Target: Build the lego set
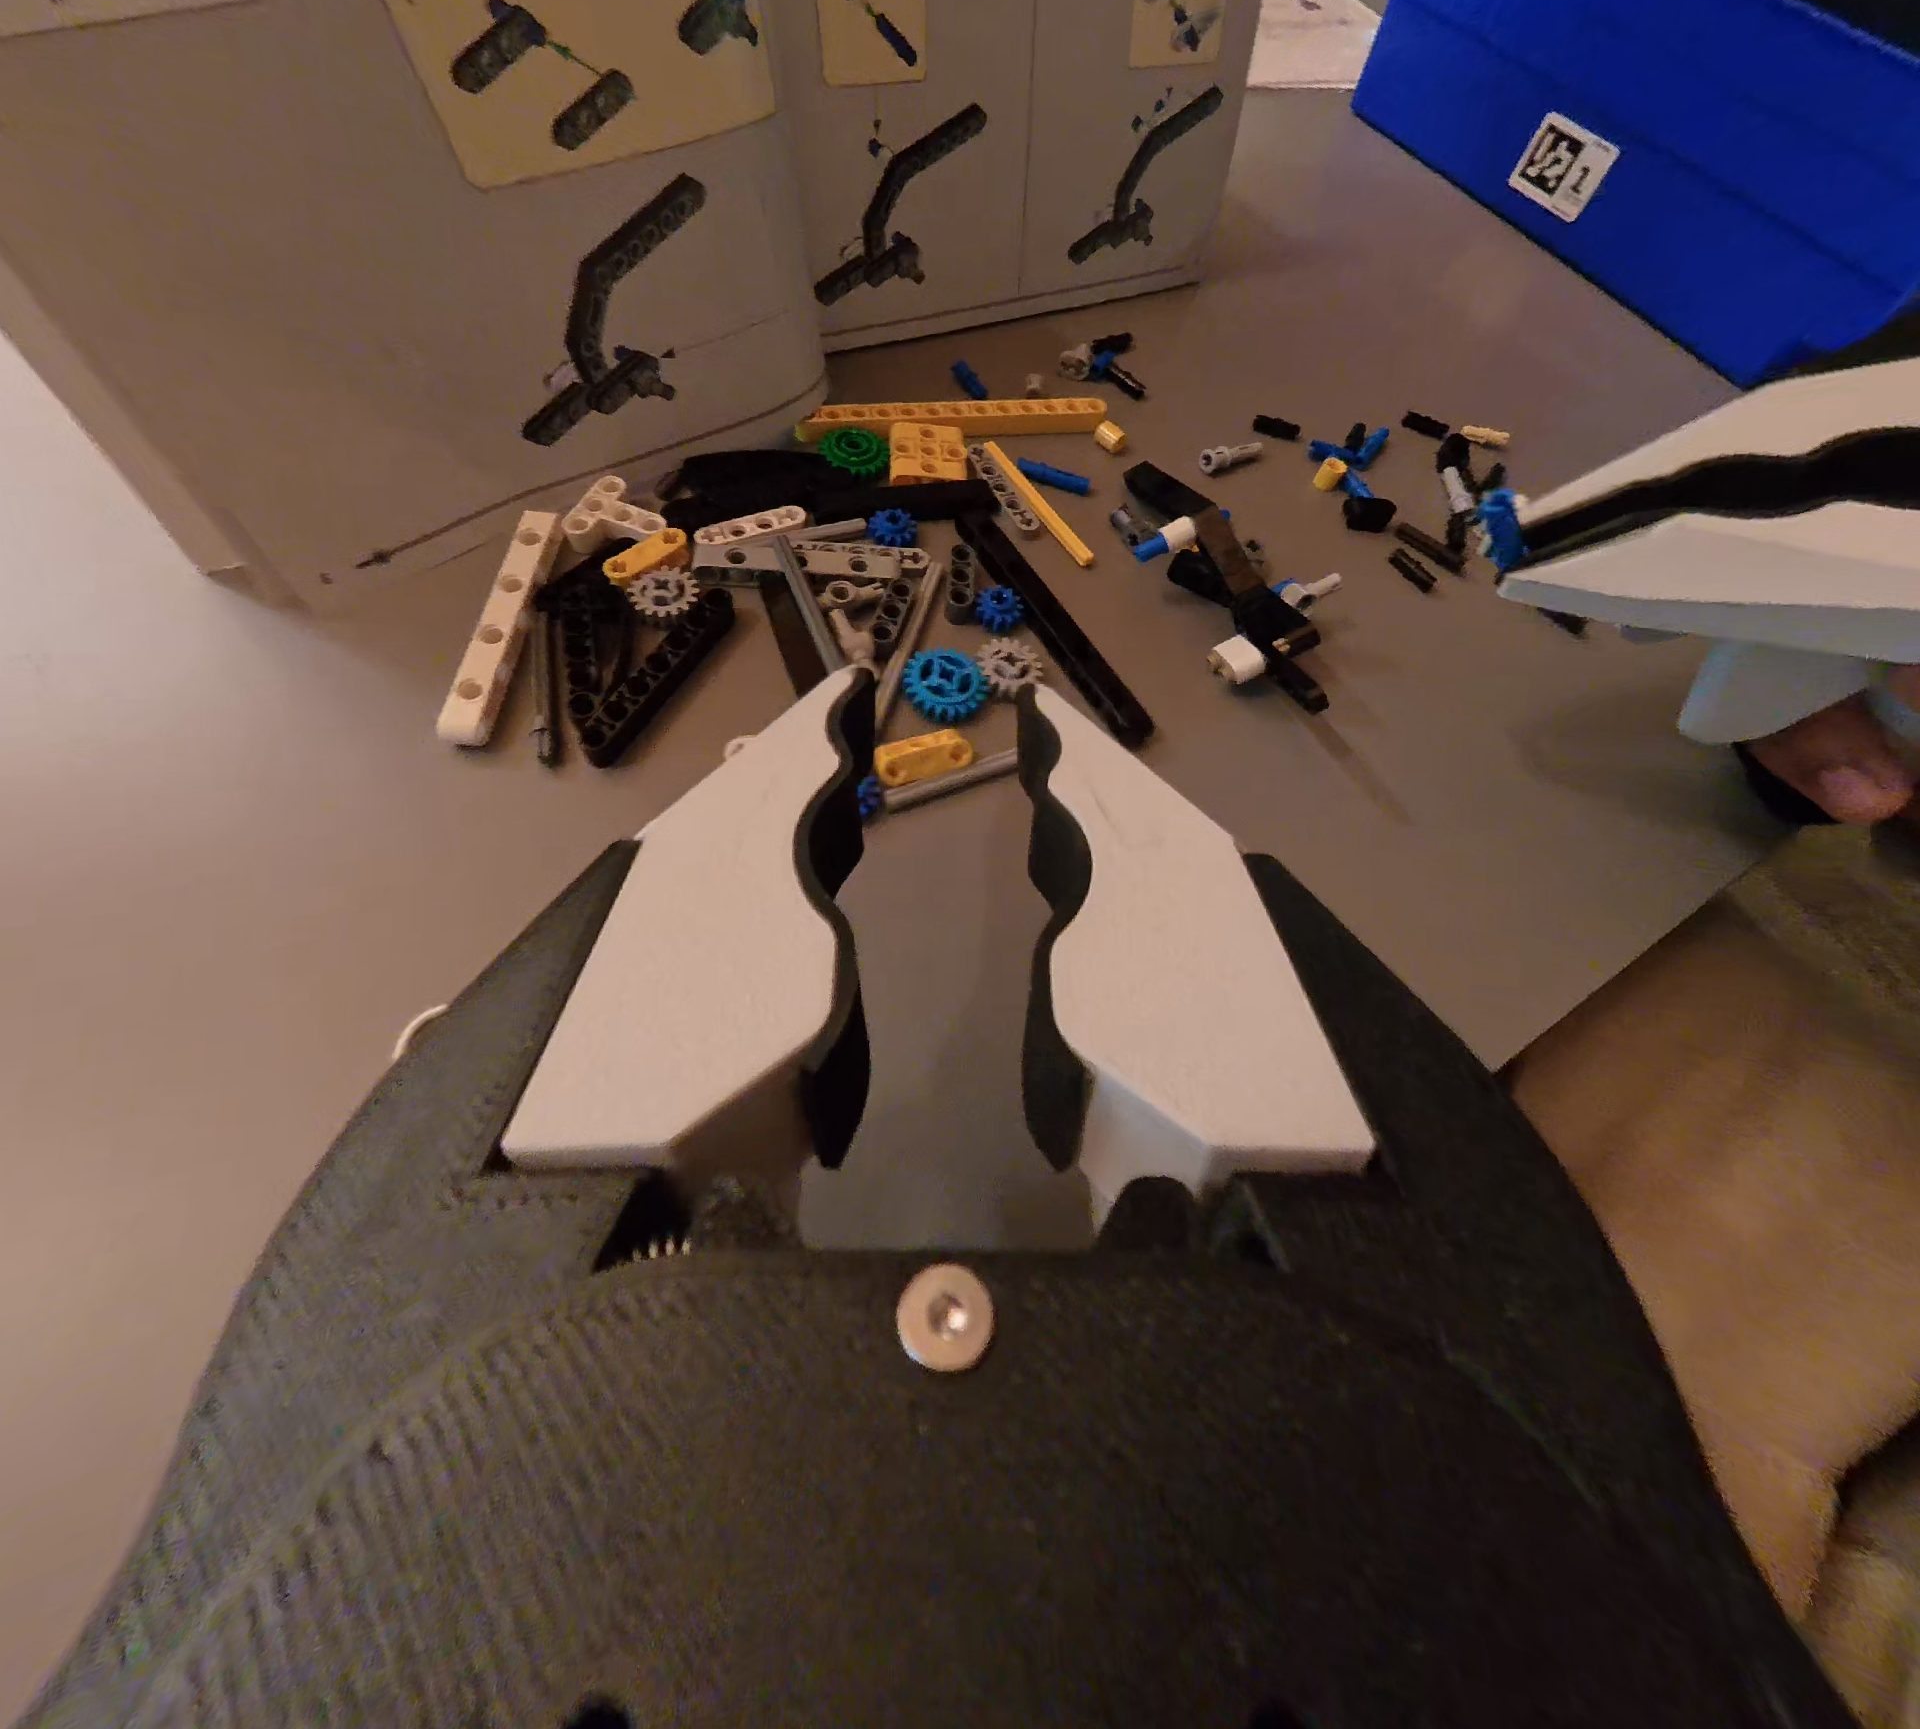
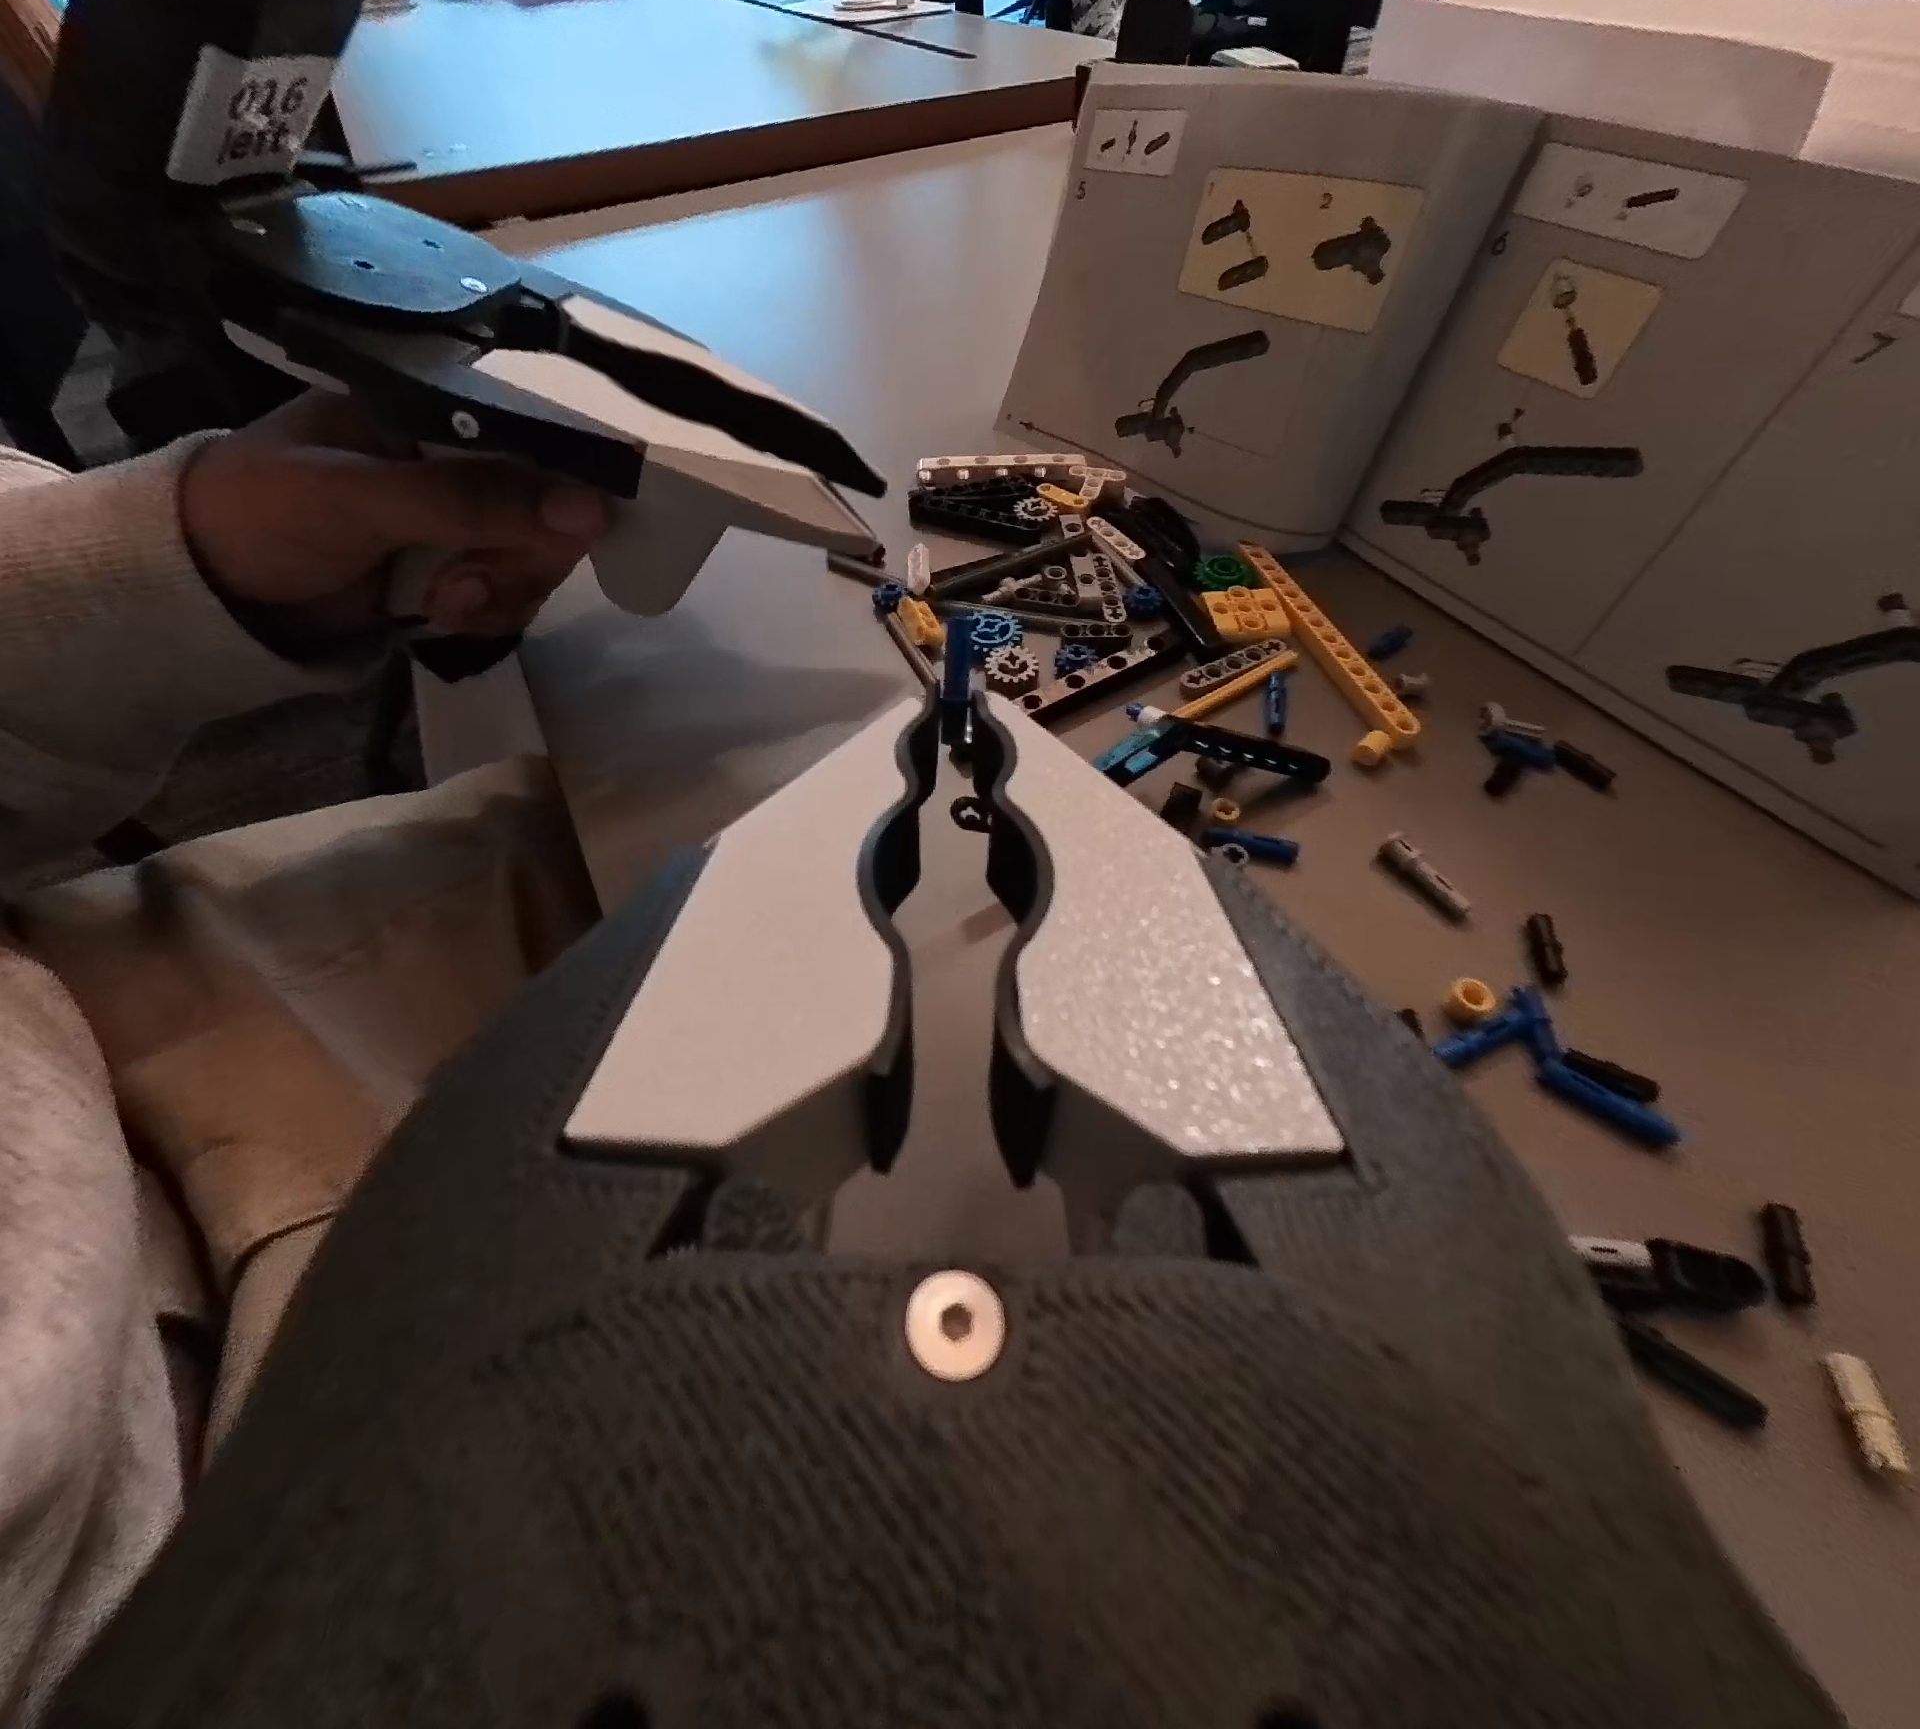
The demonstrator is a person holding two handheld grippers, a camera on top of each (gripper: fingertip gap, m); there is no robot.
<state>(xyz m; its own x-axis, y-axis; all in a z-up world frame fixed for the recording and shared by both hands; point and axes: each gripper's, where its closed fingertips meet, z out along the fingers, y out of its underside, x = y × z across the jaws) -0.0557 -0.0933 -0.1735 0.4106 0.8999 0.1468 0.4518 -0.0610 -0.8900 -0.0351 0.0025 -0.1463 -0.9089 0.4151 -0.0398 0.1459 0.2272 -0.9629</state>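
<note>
A pile of loose Lego Technic parts (image 1: 831, 578) lies on the grey table: black, white and yellow beams, blue, grey and green gears, pins. My left gripper (image 1: 940, 687) is open and empty, its tips just over the pile's near edge, by a blue gear (image 1: 940, 682) and a small yellow beam (image 1: 923, 754). My right gripper (image 2: 958, 708) is shut on a small blue pin (image 2: 958, 656) and holds it above the table; it also shows in the left wrist view (image 1: 1507, 536) at the right. The left gripper shows in the right wrist view (image 2: 862, 516) at the left.
Open instruction booklets (image 1: 582, 152) stand upright behind the pile. A blue bin (image 1: 1662, 121) sits at the back right. Small pins and connectors (image 2: 1538, 1045) are scattered to the right. A partly built black assembly (image 1: 1247, 609) lies among them. A person's sleeve and hand (image 2: 343, 526) hold the left gripper.
</note>
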